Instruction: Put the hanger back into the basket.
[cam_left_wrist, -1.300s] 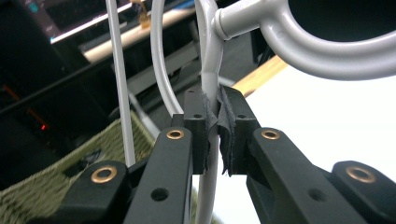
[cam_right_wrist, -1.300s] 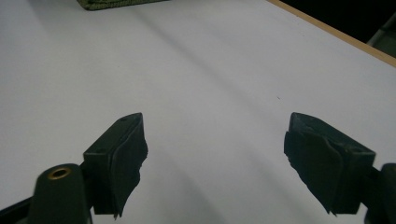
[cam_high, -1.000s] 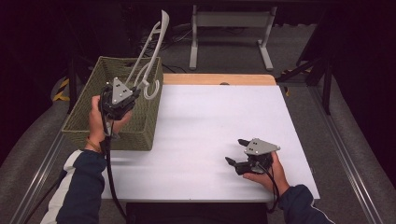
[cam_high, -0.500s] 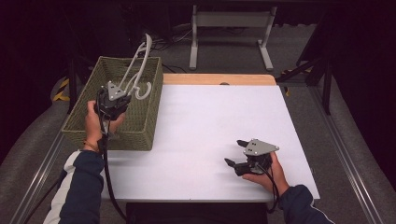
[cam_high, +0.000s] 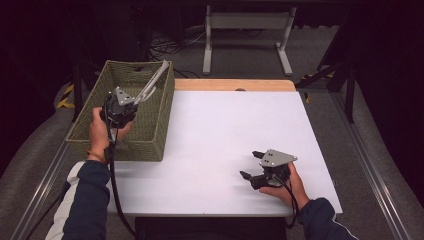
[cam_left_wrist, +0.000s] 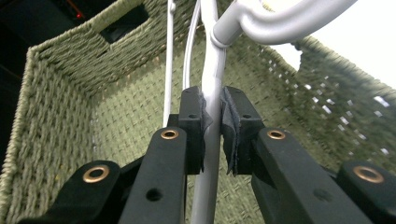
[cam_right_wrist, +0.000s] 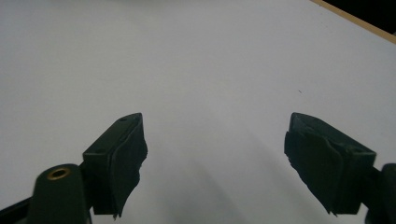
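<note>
Btwn L gripper (cam_left_wrist: 213, 133) pads: hanger (cam_left_wrist: 211, 93)

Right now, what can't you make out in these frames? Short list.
- Hanger: in the left gripper view its hook end runs off the top edge and its lower part is hidden behind the left gripper.
- Basket floor: in the high view the near wall, hand and gripper hide most of it; contents unreadable.
- Right gripper: in the right gripper view, the blank white table gives no cue to its height.
</note>
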